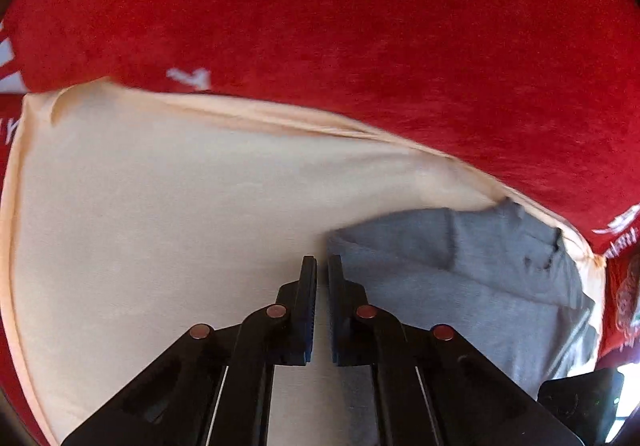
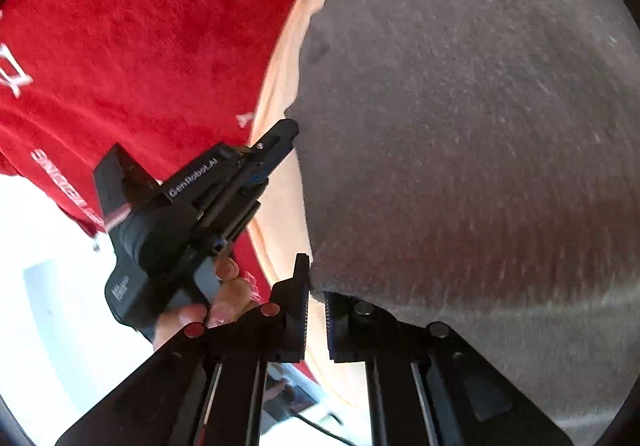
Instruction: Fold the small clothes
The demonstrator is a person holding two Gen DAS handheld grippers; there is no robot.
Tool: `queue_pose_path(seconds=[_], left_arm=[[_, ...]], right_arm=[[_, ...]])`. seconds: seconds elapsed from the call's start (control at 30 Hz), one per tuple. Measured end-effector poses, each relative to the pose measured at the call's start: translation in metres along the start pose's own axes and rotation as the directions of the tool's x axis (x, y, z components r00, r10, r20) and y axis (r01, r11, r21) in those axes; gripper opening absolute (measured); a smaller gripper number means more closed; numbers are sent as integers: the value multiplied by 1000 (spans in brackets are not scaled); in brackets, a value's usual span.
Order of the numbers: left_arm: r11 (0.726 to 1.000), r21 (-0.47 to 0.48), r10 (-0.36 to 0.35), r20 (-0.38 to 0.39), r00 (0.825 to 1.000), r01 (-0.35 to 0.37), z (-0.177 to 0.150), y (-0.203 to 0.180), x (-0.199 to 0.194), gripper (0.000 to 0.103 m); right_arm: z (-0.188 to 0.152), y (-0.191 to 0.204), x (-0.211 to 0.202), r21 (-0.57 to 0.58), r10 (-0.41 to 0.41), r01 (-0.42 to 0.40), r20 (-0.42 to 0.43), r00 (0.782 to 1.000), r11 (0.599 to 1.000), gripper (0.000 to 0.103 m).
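A cream garment [image 1: 160, 214] lies spread on a red cloth [image 1: 360, 26]. A grey garment [image 1: 480, 278] lies over its right part. My left gripper [image 1: 322, 266] hovers above the cream garment at the grey one's left edge, jaws nearly together with a narrow gap, nothing visibly between them. In the right wrist view the grey garment [image 2: 480, 126] fills the right side and drapes over my right gripper [image 2: 318, 278], whose jaws pinch its near edge. The left gripper [image 2: 280, 142] shows there too, held by a hand, tips at the cream strip [image 2: 280, 66].
The red cloth [image 2: 140, 26] carries white printed lettering and covers the surface. A bright white area [image 2: 60, 286] lies beyond its edge at lower left in the right wrist view.
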State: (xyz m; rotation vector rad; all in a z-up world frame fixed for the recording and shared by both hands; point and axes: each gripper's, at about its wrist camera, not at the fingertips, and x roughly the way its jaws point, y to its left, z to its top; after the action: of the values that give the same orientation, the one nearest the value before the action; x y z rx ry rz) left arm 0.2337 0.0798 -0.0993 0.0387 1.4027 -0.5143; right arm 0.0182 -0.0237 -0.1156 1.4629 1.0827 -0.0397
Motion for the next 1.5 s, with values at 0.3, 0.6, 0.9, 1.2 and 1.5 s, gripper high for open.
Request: queue_pose_path(seconds=[0.3,0.6,0.9,1.2,1.5], left_arm=[[985,6,174,64,983,-175,-20,5,-39,70],[987,54,142,112,983,-149,-70,-50,-69,80],[968,174,173,53,984,-180,-105,-117,-36,80],[940,212,266,34,963,-267,-117,-130,-22,80],[935,158,317,31,948,-318,-134,-105,-53,80]], right_arm=[[-13,-38,-109,-37,-157,162,115,981,986,49],[27,-117,-253,313,-241,101,449,860,944,49],[72,-86,-275,145,-329,296,467,821,944,7],[68,-129,-309,146,-433,410,395,810,900,19],[31,-160,-335,108,-324,305,328,887,946,48]])
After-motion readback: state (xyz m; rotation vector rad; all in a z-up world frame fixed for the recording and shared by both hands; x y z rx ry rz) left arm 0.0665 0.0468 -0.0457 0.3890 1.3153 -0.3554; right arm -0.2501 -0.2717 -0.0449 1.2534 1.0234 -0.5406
